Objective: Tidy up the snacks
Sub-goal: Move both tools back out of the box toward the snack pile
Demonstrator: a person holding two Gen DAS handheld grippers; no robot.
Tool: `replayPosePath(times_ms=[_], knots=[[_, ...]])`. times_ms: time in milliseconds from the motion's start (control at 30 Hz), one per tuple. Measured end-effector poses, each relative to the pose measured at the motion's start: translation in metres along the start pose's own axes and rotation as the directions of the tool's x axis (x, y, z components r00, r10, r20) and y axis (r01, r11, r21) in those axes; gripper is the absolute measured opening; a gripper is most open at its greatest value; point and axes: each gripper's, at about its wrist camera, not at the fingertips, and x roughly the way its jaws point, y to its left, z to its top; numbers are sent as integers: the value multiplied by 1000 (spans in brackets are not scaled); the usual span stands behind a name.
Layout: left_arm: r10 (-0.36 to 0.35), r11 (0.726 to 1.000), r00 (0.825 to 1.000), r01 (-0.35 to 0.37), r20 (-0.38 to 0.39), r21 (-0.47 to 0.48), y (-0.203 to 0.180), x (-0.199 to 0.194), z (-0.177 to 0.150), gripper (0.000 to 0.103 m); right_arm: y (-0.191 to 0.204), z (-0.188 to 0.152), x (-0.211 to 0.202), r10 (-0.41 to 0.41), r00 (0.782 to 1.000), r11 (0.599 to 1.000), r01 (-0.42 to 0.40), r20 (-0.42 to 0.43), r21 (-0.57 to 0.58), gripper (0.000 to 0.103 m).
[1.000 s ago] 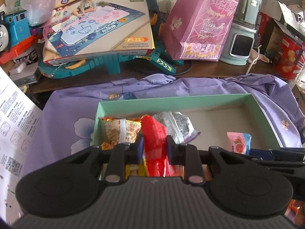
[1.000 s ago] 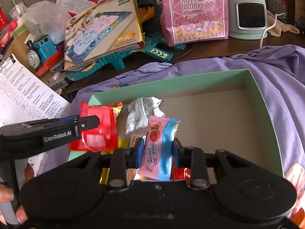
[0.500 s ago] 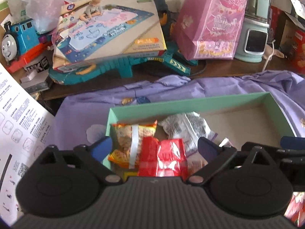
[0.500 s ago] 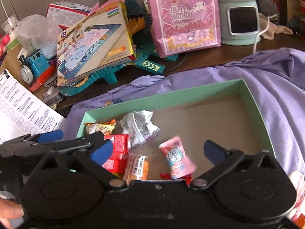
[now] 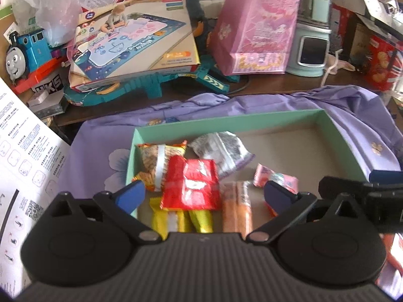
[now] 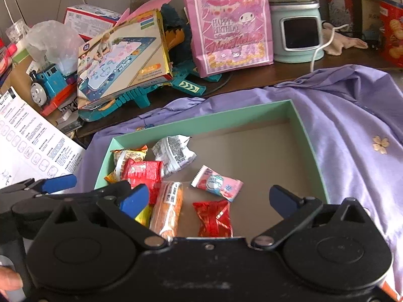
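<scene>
Now both tongs, left [image 5: 204, 192] and right [image 6: 209, 198], have just opened (nothing between them); red packet [image 5: 190, 185] and pink packet [image 6: 217, 182] lie released in green box [image 6: 309, 148].

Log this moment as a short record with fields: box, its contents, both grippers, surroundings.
box: green tray on purple cloth
contents: red packet, silver packet, pink packet, orange packet, red candy, clustered toward the left end
left gripper: open, holding nothing
right gripper: open, holding nothing
surroundings: pink gift bag, toy train
</scene>
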Motion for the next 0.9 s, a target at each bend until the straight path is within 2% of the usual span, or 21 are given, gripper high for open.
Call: replayPosePath(times_ms=[200,367,767,867,900], knots=[[-26,1000,1000,26,-10,10,-14,-25,-27,103,-9,-22,-30,-22,1000,1000,22,-1,-13,103],[-54,999,997,54,-49,8,-26,-34,-54,103,-22,-44,-46,-35,999,999,35,-23,-9,103],[-108,988,978,125,-176,86,-78,-28,-120,103,-76,-107,-68,-86,991,992,94,-103,82,103],[-113,984,973,137,-200,110,-90,-25,-130,103,-88,-120,-70,-82,990,987,97,-113,126,93],[-113,983,972,140,-207,118,-93,-24,-132,103,-93,-124,-70,-75,990,985,92,-118,148,86]])
